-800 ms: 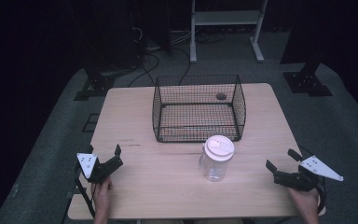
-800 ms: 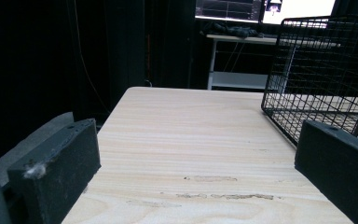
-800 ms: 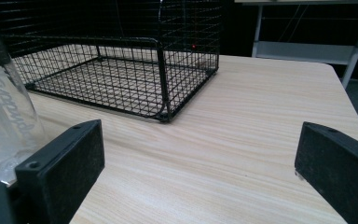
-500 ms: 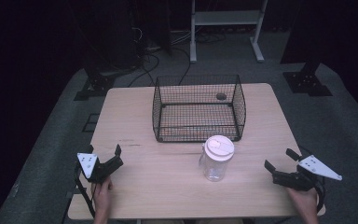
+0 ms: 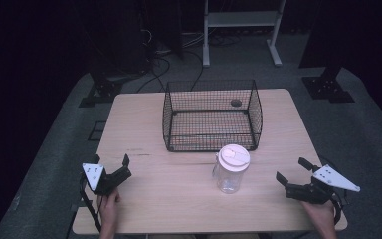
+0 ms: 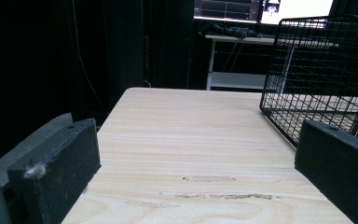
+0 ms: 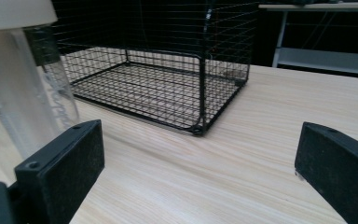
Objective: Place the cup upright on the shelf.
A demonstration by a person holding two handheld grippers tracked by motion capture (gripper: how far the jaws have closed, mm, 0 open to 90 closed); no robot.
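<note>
A clear plastic jar (image 5: 231, 172) with a white lid (image 5: 234, 157) stands upright on the wooden table (image 5: 179, 189), just in front of a black wire basket (image 5: 212, 115). The left gripper (image 5: 113, 165) rests near the table's front left, open, with nothing between its jaws. The right gripper (image 5: 292, 171) sits at the front right, open too, and points toward the jar. In the right gripper view the jar (image 7: 21, 88) stands at the left, beyond the left jaw, with the basket (image 7: 158, 65) ahead. The basket's corner (image 6: 321, 70) shows at the right of the left gripper view.
A small dark knot or hole (image 5: 236, 103) marks the tabletop behind the basket. A white shelf frame (image 5: 241, 22) stands on the grey floor beyond the table. Dark stands (image 5: 328, 82) and cables (image 5: 154, 64) lie around the far side.
</note>
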